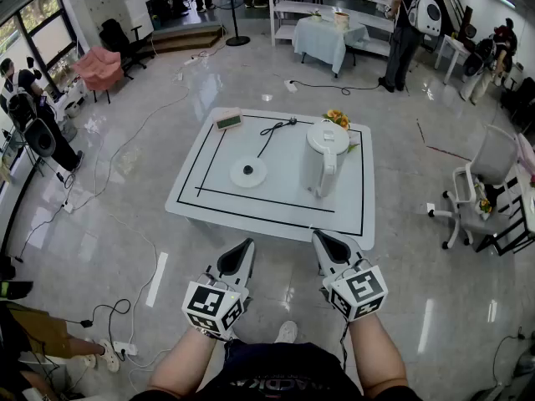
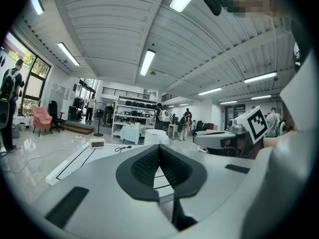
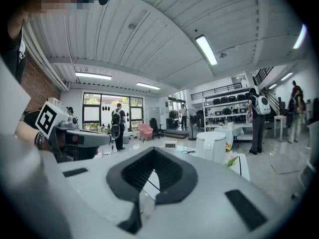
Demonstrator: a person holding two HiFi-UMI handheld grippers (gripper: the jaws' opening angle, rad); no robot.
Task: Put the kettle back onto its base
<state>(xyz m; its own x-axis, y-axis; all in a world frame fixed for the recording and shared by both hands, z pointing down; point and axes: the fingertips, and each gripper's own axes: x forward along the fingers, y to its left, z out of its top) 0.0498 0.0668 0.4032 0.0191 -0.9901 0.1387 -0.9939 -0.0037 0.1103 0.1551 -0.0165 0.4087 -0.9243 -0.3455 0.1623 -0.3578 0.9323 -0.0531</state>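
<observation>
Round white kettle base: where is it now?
In the head view the round white base lies on the white table, left of the white kettle, apart from it.

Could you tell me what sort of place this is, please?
Probably a lab or workshop hall: a low white table marked with black lines, white shelving at the back, and a person wearing a backpack.

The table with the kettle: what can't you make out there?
Kettle contents, head view: closed lid hides them.
Clock digits: too small in the head view, blurred in the left gripper view.
Flowers, head view: the kettle hides what they stand in.
</observation>
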